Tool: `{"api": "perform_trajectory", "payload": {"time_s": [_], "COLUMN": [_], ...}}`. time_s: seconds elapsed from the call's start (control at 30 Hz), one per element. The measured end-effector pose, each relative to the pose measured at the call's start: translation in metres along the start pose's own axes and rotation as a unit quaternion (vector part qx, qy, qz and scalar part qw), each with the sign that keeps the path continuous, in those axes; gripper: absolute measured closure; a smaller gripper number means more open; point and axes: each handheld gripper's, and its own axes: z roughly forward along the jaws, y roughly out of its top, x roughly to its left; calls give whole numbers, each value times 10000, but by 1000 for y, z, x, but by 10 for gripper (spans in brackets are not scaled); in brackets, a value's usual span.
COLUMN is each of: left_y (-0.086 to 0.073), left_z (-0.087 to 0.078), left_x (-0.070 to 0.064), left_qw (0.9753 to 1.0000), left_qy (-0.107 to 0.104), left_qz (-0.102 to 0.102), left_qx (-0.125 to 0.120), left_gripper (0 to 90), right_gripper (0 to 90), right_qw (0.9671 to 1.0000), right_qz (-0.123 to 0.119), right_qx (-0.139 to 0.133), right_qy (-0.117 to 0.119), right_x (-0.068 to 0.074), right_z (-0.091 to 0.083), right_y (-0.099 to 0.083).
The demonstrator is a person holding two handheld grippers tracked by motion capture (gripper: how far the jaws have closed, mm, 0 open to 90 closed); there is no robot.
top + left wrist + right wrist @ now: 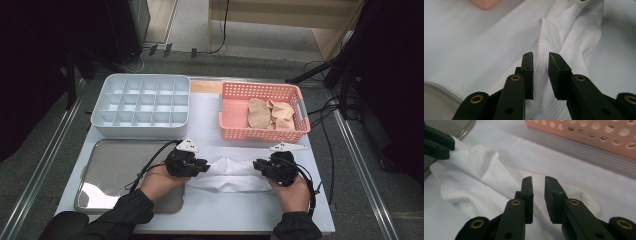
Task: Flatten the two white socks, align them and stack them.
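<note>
The left gripper [199,165] and right gripper [258,165] face each other across the white sock [230,175], jaws slightly parted. At 12 o'clock a narrow bare strip of table [210,135] runs clear before the basket [235,134] wall at 1 o'clock and the divided box [140,129] at 11. The tray [107,165] rim bounds 9 o'clock. Toward 6 the table is bare.

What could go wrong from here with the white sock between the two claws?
1. The left claw stands open over the ribbed cuff of the white sock. If it closes on a single layer, the sock may unfold when lifted.
2. The right claw is also open at the other end, so uneven closing could probably drag the sock sideways.
3. The metal tray lies close beside the cuff, and its rim might catch the fabric.
</note>
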Motion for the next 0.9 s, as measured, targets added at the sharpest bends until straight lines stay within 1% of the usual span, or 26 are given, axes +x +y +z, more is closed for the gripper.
{"api": "perform_trajectory", "payload": {"time_s": [0.1,0.17,0.3,0.33,0.4,0.47,0.5,0.6,0.67,0.7,0.77,0.83,0.9], "left_y": [-1,-1,-1,-1,-2,-3,-3,-5,-6,-6,-8,-10,-11], "left_z": [-6,-10,-18,-19,-18,-17,-16,-12,-8,-6,-2,1,1], "left_x": [0,0,7,9,14,18,20,24,27,28,28,29,30], "left_qw": [10000,9999,9996,9995,9992,9990,9988,9984,9980,9979,9976,9971,9968], "left_qy": [11,29,181,218,345,414,433,494,513,538,552,611,624], "left_qz": [-35,-48,-71,-111,-135,-183,-208,-267,-330,-307,-337,-344,-367], "left_qx": [-55,-139,-187,-211,-155,-51,-19,43,135,187,264,308,332], "left_gripper": [740,723,702,696,684,666,659,614,597,595,591,584,580], "right_gripper": [790,789,780,776,762,744,737,704,686,681,668,647,627], "right_qw": [10000,10000,9999,9999,9998,9998,9997,9996,9995,9994,9992,9990,9989], "right_qz": [16,6,55,71,107,121,124,30,75,104,161,213,203], "right_qx": [-19,-42,-82,-89,-99,-118,-127,-196,-176,-153,-104,-89,-68], "right_qy": [-34,-48,-85,-102,-121,-139,-150,-214,-268,-298,-351,-380,-409], "right_x": [1,0,-3,-5,-7,-9,-9,-13,-17,-19,-23,-26,-28], "right_z": [0,-1,-1,-1,0,0,0,0,1,2,3,5,7], "right_y": [0,0,-3,-3,-4,-5,-5,-7,-8,-8,-9,-10,-10]}}
